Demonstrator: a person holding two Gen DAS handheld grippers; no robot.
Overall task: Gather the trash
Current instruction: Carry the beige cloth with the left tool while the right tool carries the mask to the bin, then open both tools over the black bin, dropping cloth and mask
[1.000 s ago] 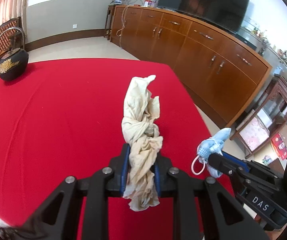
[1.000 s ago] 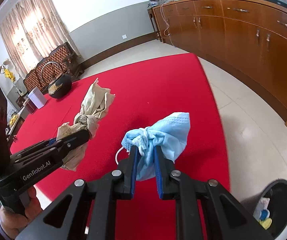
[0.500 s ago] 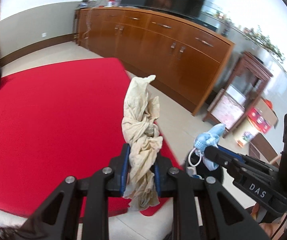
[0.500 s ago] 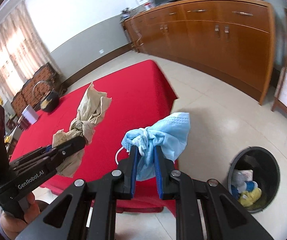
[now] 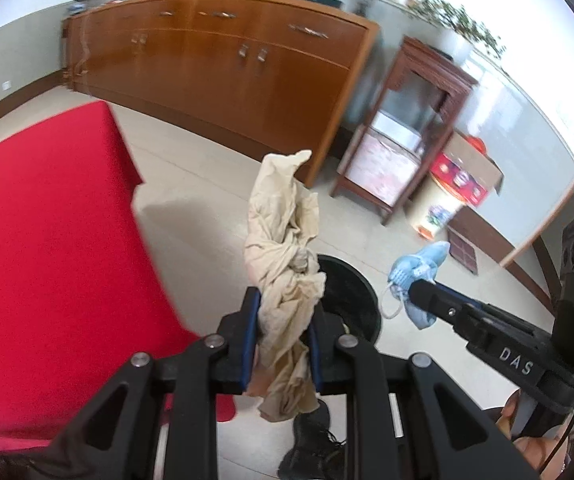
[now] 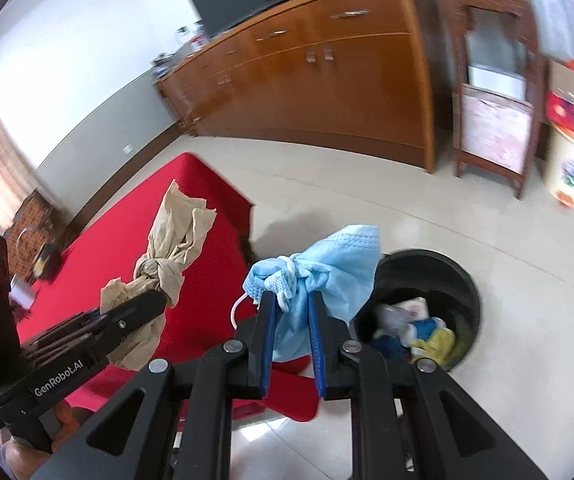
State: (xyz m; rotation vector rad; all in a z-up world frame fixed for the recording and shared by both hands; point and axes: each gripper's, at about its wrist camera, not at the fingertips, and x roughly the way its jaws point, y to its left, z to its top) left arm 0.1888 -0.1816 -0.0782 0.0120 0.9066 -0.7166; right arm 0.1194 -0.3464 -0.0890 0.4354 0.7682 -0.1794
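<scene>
While hanging over floor past the red table [image 5: 47, 240], left gripper [image 5: 281, 320] clamped on beige knotted rag [image 5: 283, 248], right gripper [image 6: 291, 320] clamped on blue mask [image 6: 327, 268]; black bin [image 6: 459, 280] at four o'clock.

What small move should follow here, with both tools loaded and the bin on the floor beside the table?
Probably carry the right tool forward and right until the blue face mask hangs over the black trash bin, then open. The bin sits just beyond that tool and already holds rubbish, while the left tool holds the knotted beige paper nearer the red table.
</scene>
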